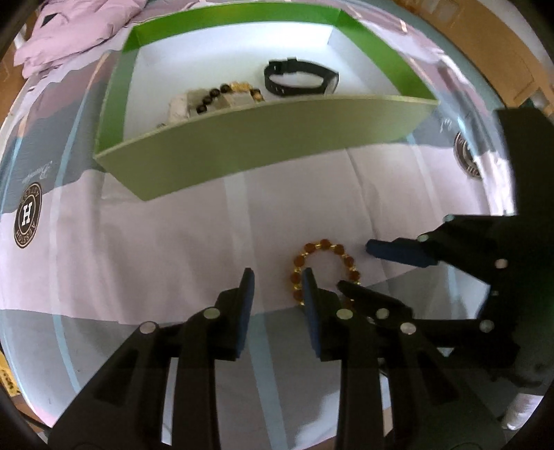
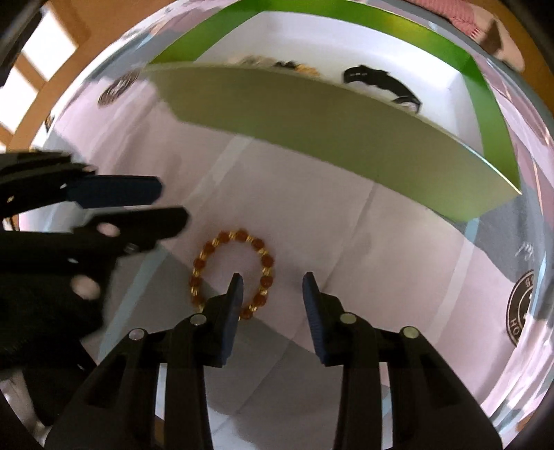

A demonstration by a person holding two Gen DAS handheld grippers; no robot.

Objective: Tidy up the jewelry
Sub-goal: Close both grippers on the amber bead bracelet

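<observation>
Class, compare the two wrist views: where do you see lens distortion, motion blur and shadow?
Left wrist view: the fisheye bows the green box wall into a curve; the amber bead bracelet stays fairly sharp. Right wrist view: the left gripper at the picture's left edge is smeared by motion, and the black watch in the box is blurred.

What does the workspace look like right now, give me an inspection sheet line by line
Surface: printed cloth, pale with grey bands and round logos.
Job's things: amber bead bracelet flat on the cloth, outside the box; green box holds a black watch and a dark bead bracelet on a pale pad.
Clutter: crumpled lilac fabric beyond the box.
Grippers: left gripper and right gripper both open, over the amber bracelet, nothing held.
Cables: nothing seen.
Surroundings: wooden floor.
</observation>
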